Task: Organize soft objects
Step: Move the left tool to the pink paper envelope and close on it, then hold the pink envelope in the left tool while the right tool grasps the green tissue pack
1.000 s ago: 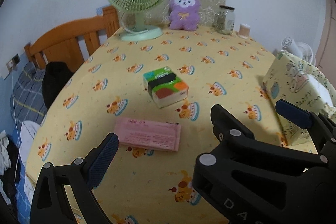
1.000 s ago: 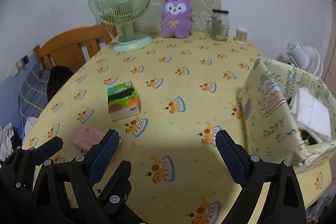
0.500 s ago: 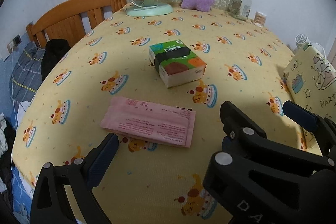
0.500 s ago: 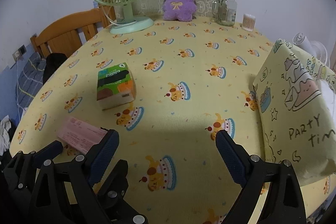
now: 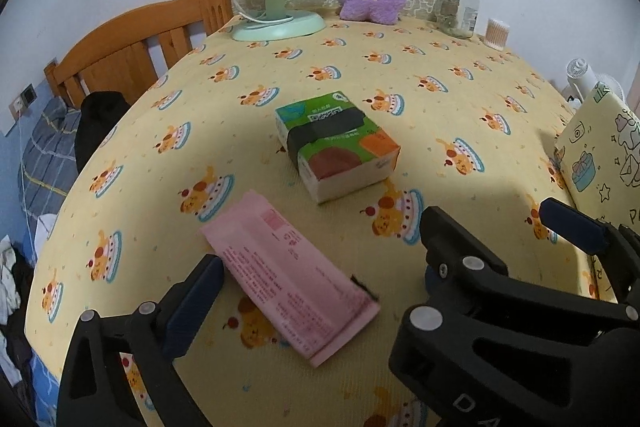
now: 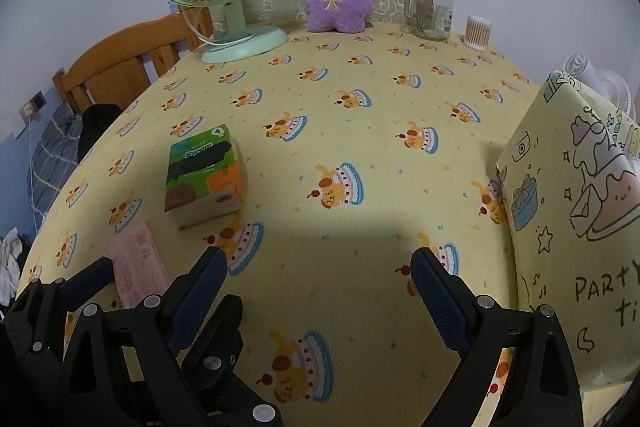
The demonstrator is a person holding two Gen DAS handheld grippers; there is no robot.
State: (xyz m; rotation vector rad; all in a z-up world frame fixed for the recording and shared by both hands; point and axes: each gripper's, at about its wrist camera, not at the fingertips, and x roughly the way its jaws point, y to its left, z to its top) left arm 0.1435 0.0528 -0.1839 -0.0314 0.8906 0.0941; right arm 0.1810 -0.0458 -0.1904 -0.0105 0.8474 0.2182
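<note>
The left claw [image 5: 316,267] hangs low over the pink tissue pack [image 5: 290,277], its jaws spread wide to either side of it, one fingertip just beside the pack's near-left edge. The pack lies flat on the tabletop [image 5: 440,99], nothing gripped; my guess is the wide spread is meant to take the pack across its narrow width.

Just beyond the pink pack sits the green tissue pack [image 5: 338,143], close but apart from it. The right claw [image 6: 320,267] is also spread wide and empty, over bare cloth to the right of the green pack. Farther right stands the yellow party bag [image 6: 580,211], probably where the soft things are meant to go, though its mouth is hardly visible from here.
</note>
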